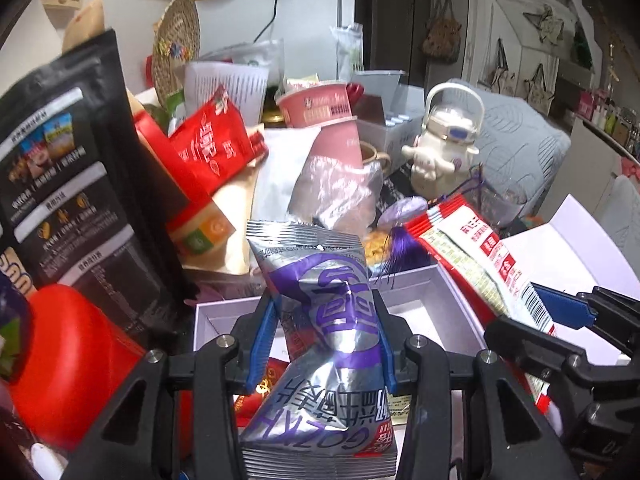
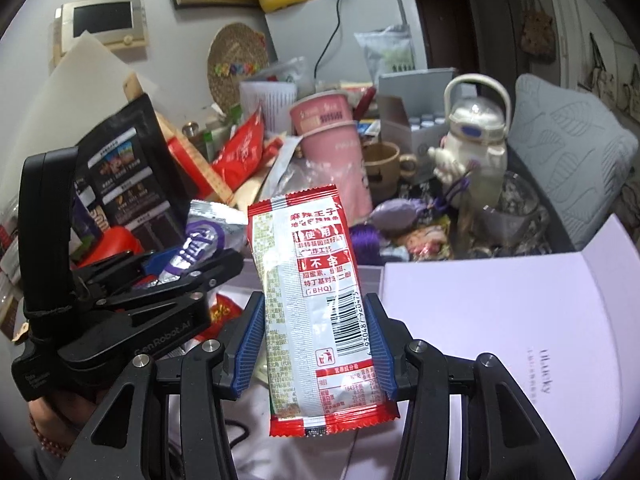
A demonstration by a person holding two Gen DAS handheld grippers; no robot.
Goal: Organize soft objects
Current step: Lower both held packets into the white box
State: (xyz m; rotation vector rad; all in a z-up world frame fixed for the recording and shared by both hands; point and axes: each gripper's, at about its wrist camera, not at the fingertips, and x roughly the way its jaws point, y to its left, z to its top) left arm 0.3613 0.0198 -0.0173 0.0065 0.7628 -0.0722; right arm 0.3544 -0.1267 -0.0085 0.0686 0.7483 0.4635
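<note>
Left gripper [image 1: 322, 340] pinches silver-purple packet [image 1: 324, 320] between its fingers, "GOZXH" legible — open box [image 1: 408, 308] just beyond the tips. Right gripper [image 2: 316, 344] clamps red-white packet [image 2: 316, 312], "TBHQ" and barcode readable — lid [image 2: 520, 340] beside right finger.

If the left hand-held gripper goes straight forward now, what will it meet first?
Probably the far wall of the open lilac box, just beyond the silver-purple packet the left hand-held gripper grips; the crumpled clear bag is behind. Depth is uncertain.

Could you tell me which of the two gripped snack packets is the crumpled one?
The silver-and-purple packet in the left hand-held gripper; the red-and-white packet in the right hand-held gripper stays flat.
</note>
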